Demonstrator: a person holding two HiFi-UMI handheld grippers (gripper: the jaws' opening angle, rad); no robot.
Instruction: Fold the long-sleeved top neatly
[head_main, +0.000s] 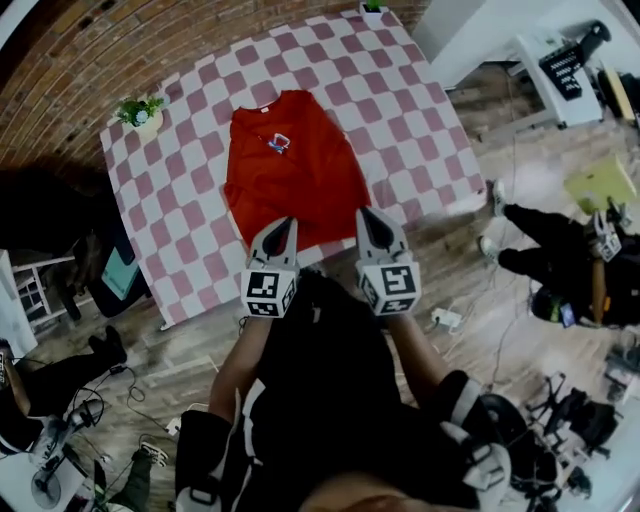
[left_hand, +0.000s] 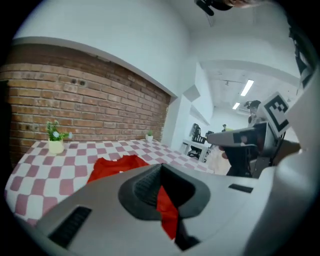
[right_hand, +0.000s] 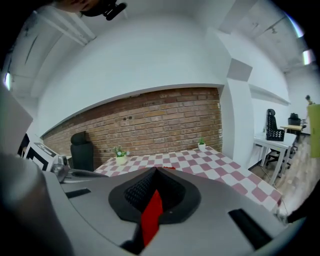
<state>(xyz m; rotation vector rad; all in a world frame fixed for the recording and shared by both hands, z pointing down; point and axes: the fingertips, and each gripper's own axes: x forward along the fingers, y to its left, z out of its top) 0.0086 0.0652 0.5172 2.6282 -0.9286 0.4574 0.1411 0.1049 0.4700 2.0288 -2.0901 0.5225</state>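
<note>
The red long-sleeved top lies flat on the pink-and-white checked table, collar at the far end and hem at the near edge. My left gripper is shut on the hem's left part. A strip of red cloth shows pinched between its closed jaws in the left gripper view, with the rest of the top lying beyond. My right gripper is shut on the hem's right part, and red cloth sits between its jaws. Both grippers are side by side at the table's near edge.
A small potted plant stands at the table's far left corner and another at the far right. A person sits on the floor to the right. A white desk, cables and gear ring the table.
</note>
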